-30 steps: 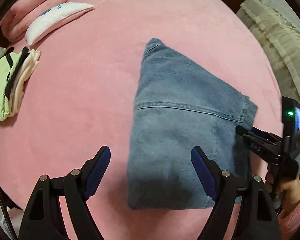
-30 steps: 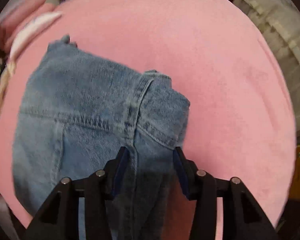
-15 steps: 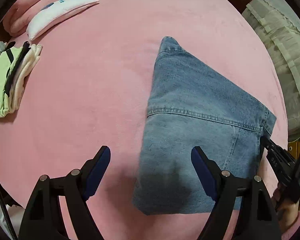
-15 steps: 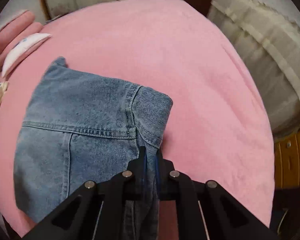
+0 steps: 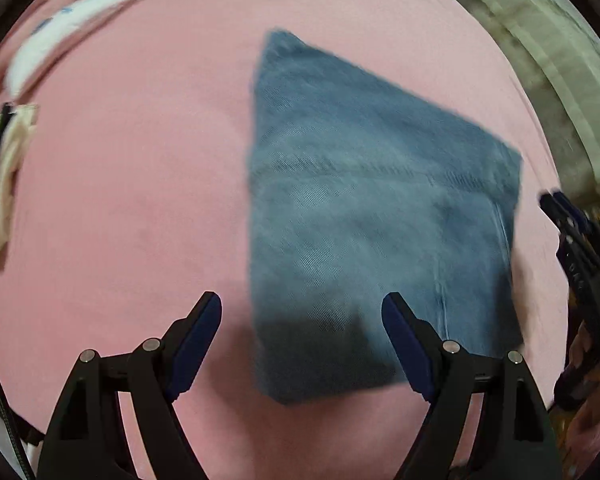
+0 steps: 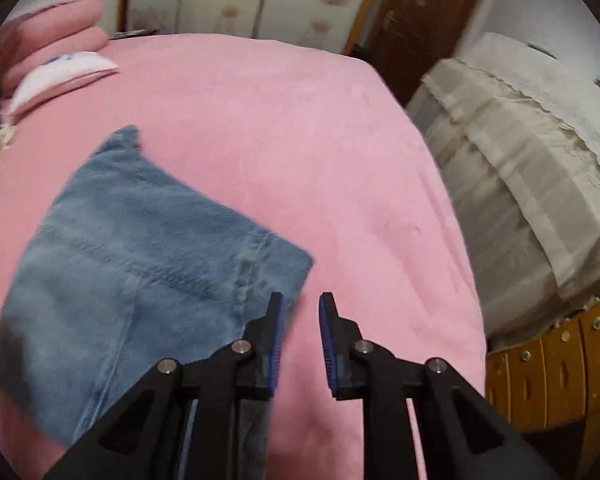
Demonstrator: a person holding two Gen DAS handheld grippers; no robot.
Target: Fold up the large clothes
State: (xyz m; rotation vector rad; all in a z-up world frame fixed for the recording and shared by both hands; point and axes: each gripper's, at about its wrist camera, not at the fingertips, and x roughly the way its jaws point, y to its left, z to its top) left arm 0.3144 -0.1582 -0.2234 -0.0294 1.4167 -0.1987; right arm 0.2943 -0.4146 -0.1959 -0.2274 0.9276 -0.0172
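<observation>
Folded blue jeans lie flat on the pink bed cover; they also show in the right wrist view. My left gripper is open and empty, raised above the jeans' near edge. My right gripper is open and empty, just off the jeans' right corner above the pink cover. The right gripper also shows at the right edge of the left wrist view.
A stack of folded light clothes lies at the bed's left edge. A white pillow and pink rolled bedding sit at the far left. A cream covered bed and a wooden cabinet stand to the right.
My right gripper was shut on the jeans' right corner half a second ago; it has opened, let go and pulled back upward. The jeans lie flat. The left gripper stays open.
</observation>
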